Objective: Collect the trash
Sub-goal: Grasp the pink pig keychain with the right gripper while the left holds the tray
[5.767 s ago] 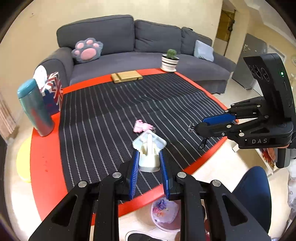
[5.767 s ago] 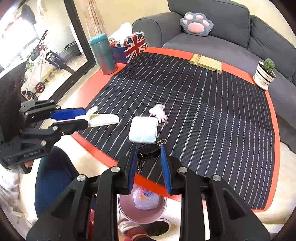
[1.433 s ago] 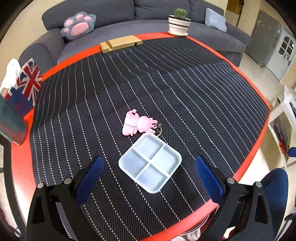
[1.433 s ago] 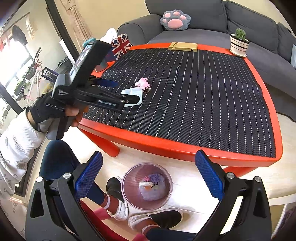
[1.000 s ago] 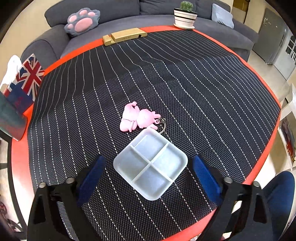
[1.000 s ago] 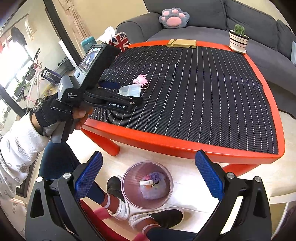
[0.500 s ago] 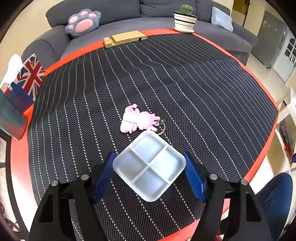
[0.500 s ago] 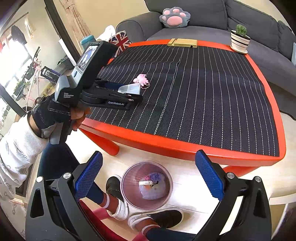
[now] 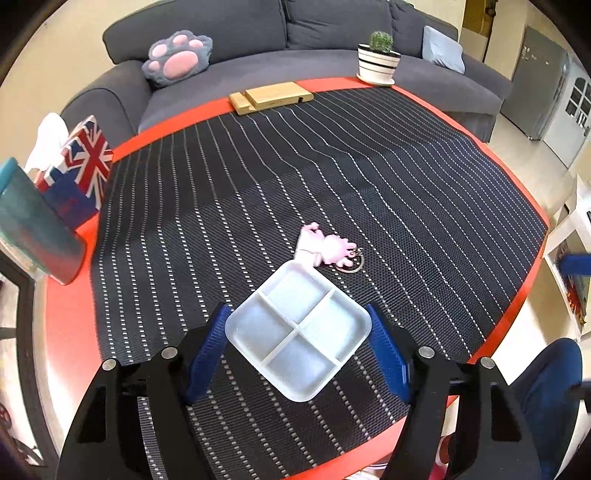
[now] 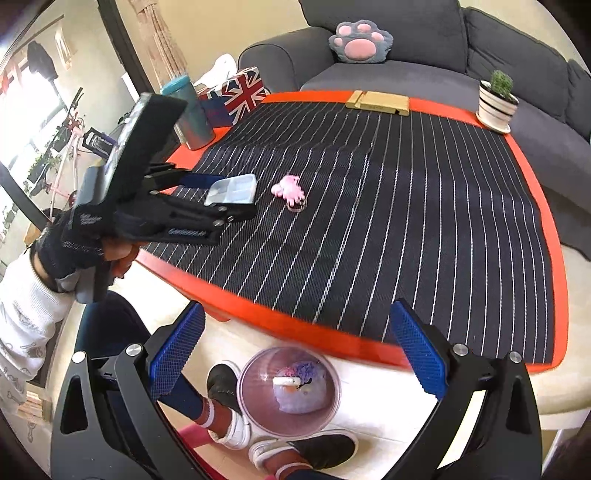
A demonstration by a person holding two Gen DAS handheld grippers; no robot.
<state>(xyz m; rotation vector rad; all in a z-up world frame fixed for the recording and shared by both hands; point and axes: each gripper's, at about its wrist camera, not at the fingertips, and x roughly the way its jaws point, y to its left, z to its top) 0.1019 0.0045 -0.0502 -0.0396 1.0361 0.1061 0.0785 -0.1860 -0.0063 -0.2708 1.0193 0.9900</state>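
A translucent white four-compartment tray (image 9: 299,332) lies on the striped mat, and my left gripper (image 9: 297,349) has its blue pads against two opposite corners of it. The tray also shows in the right wrist view (image 10: 233,189) between the left gripper's fingers. A pink figure keychain (image 9: 327,251) lies just beyond the tray, also seen in the right wrist view (image 10: 290,189). My right gripper (image 10: 295,363) is wide open and empty, held off the table's front edge above a pink bin (image 10: 290,389) on the floor with trash in it.
A red table (image 9: 66,317) carries the black striped mat (image 9: 332,177). A teal tumbler (image 9: 33,221) and a Union Jack tissue box (image 9: 79,166) stand at the left. A wooden block (image 9: 271,96) and a potted cactus (image 9: 378,59) stand at the far edge. A grey sofa (image 9: 258,33) lies behind.
My left gripper has narrowed from wide open until its pads meet the tray's corners. The right gripper has stayed open over the bin and shifted slightly.
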